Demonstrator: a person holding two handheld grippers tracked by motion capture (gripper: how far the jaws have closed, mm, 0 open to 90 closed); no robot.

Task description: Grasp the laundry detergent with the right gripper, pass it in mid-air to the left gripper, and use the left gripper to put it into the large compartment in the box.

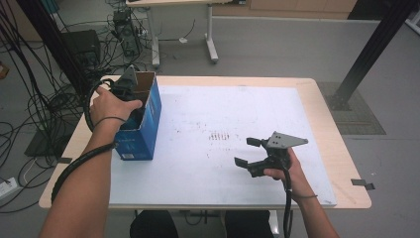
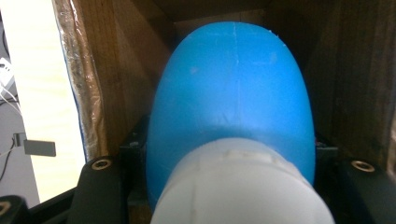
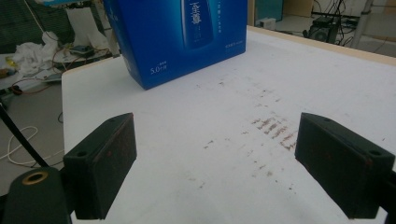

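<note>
bottle pinched by left gripper inside box, frame upper left | right gripper spread over table | bottle seen in left gripper view

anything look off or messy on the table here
Only small things. The white table top has reddish-brown streaks and specks near its middle, like scuffs or stains. The left gripper is down inside the open blue box, shut on a blue and white bottle. Nothing is spilled or tipped.

White table sheet with brown smudges; tangled floor cables; second table's legs.
</note>
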